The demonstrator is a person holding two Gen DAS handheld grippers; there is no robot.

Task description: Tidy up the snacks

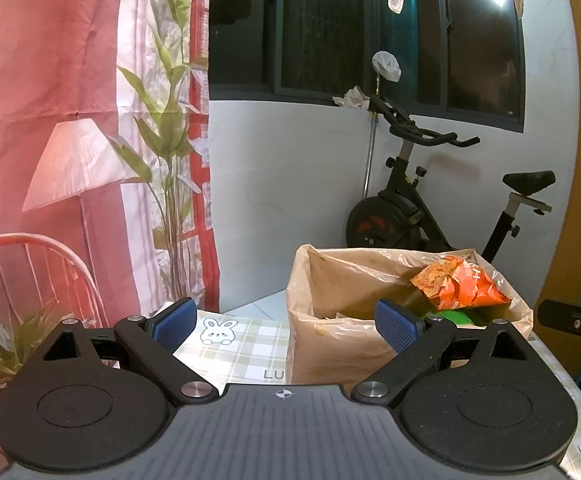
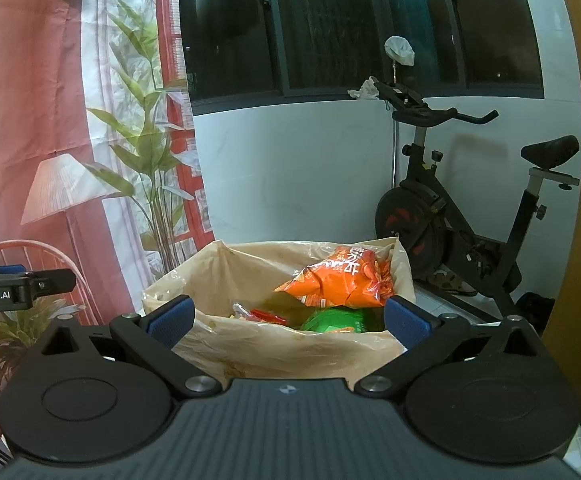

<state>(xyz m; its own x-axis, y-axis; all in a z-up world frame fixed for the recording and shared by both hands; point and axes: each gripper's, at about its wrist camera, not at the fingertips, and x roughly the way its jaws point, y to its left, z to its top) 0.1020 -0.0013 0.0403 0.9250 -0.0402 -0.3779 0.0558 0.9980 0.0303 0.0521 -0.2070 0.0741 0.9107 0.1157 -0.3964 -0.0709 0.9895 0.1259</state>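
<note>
In the left wrist view, the left gripper (image 1: 284, 322) hangs with its 2 blue ribbed pads (image 1: 172, 322) spread wide and nothing between them, above a table under a pale green checked cloth (image 1: 242, 344) printed with a cartoon rabbit. A box lined with a crinkled, translucent tan plastic bag (image 1: 330, 280) stands on the cloth just ahead and right of centre; the right-hand pad covers part of its inside. A glossy orange snack packet (image 1: 460, 284) leans against the far right wall of the box, and only a sliver of a green packet (image 1: 456, 317) shows beneath it. The black tip of the right gripper (image 1: 570, 318) pokes in at the right edge, mostly cut off. In the right wrist view, the right gripper (image 2: 286, 318) is likewise spread apart and empty, its pads framing the lined box (image 2: 250, 344) straight ahead. Here the orange packet (image 2: 342, 278), crumpled and printed with white characters, lies on top at the right, the green packet (image 2: 338, 320) sits below it, and a small red and clear wrapper (image 2: 258, 314) beside them is hard to make out. The other gripper (image 2: 22, 284) enters at the left edge, its lettering cut off. A black exercise bike (image 2: 462, 216) stands behind against a white wall, beneath dark windows.
</note>
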